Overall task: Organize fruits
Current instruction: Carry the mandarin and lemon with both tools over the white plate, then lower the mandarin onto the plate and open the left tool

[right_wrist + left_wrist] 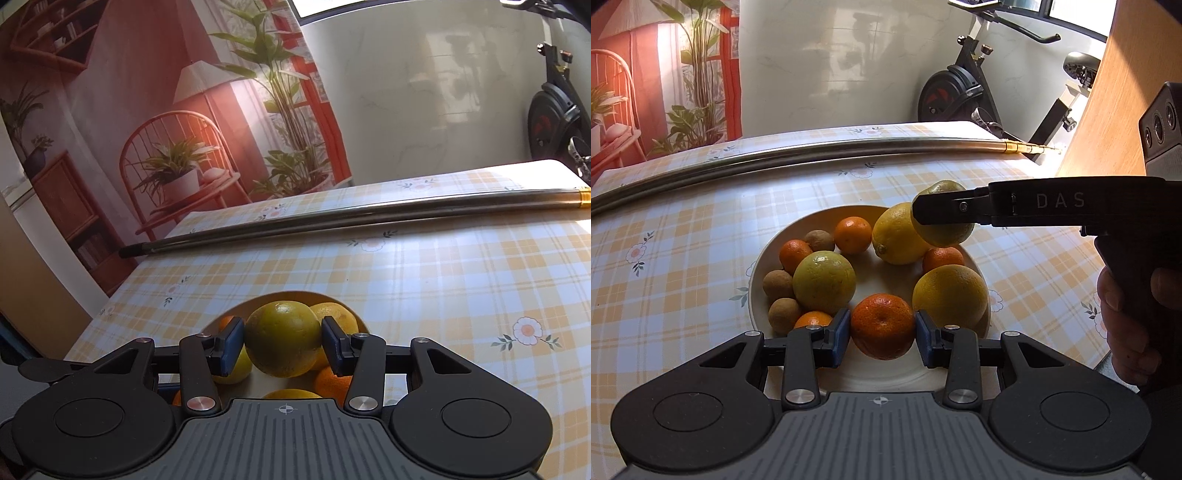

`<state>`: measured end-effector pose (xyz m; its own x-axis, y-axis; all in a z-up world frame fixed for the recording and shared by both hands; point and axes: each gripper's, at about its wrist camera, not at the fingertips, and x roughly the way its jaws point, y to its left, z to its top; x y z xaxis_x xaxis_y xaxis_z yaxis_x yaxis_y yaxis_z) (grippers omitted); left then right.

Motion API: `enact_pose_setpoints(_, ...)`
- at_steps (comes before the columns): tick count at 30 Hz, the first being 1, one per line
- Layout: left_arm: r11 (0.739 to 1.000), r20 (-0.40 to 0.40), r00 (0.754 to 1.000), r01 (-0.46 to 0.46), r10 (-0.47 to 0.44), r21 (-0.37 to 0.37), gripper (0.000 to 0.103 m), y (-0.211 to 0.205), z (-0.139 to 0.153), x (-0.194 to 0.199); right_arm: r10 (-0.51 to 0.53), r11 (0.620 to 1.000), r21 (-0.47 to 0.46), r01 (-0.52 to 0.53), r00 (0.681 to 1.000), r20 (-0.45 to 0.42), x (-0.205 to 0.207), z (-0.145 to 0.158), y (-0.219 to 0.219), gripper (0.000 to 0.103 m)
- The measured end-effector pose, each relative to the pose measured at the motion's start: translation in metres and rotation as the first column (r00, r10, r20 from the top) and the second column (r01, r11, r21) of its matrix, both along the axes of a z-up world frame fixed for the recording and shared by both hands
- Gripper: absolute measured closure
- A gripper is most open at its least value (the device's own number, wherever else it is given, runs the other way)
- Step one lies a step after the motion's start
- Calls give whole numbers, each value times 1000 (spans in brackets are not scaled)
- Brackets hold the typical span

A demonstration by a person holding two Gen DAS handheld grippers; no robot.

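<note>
Left gripper point(882, 334) clamps a mandarin point(882, 326) between its blue pads, at the near edge of the white plate point(871, 373). Right gripper point(282, 345) clamps a greenish citrus fruit point(282, 343), raised above the plate's far right side beside a lemon point(895, 234). Other oranges, mandarins and small brown fruits point(778, 284) lie on the plate, on a checked tablecloth point(683, 240). A metal pole point(812, 149) lies across the far table

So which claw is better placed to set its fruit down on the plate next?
Probably the left: its claw holds a tangerine low over bare plate. The right claw holds a greenish citrus above piled fruit.
</note>
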<state>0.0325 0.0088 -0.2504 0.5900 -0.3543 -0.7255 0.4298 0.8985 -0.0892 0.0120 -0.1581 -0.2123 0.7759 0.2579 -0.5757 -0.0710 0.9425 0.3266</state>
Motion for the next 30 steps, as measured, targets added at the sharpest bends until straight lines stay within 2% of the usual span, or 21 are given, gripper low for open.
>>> enact_pose_setpoints(12, 998, -112, 994, 23, -17, 50, 63, -1, -21, 4, 5, 1000, 3, -5, 1000, -13, 3, -1, 2, 61)
enact_pose_setpoints(26, 999, -115, 993, 24, -19, 40, 63, 0, -19, 3, 0, 1000, 3, 0, 1000, -20, 4, -2, 1, 61)
enact_pose_setpoints(30, 999, -85, 996, 28, -26, 24, 56, 1, -14, 0, 2, 1000, 0, -2, 1000, -16, 4, -2, 0, 61)
